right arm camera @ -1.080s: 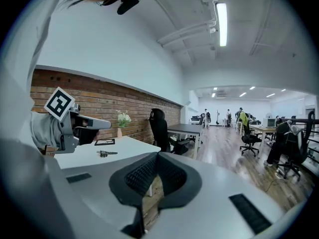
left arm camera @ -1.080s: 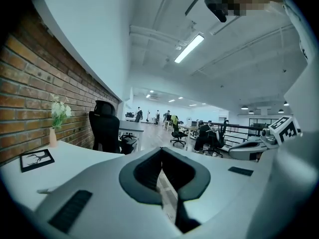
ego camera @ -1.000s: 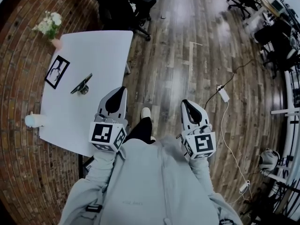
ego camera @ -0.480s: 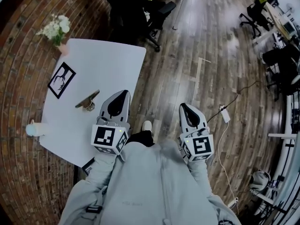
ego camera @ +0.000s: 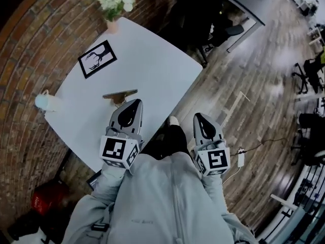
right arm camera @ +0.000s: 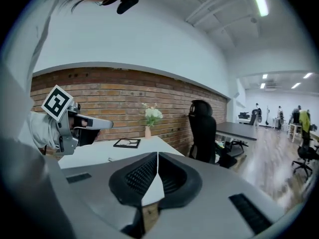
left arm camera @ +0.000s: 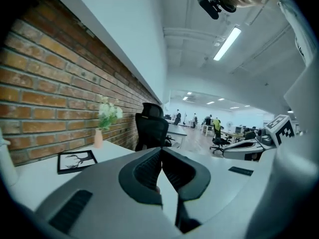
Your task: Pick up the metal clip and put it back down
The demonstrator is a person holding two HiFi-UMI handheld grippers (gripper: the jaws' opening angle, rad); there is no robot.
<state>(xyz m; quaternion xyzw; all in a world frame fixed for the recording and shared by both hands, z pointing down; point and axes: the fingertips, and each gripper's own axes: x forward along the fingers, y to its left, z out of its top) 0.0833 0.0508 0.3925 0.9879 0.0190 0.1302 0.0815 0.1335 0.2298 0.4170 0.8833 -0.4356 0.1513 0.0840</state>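
Metal clip [ego camera: 120, 94] lies on the white table [ego camera: 152, 65], a little left of the frame centre in the head view; no gripper holds it.

The left gripper [ego camera: 134, 103] is directly below the clip in the frame, its jaws pressed together with nothing between them. The right gripper [ego camera: 199, 117] is further right, over the wooden floor [ego camera: 244, 100], and its jaws are also together and empty. Higher on the table is a framed deer picture [ego camera: 96, 59]. A vase of white flowers [ego camera: 116, 6] stands at the top corner and a pale cup [ego camera: 44, 101] at the left edge.
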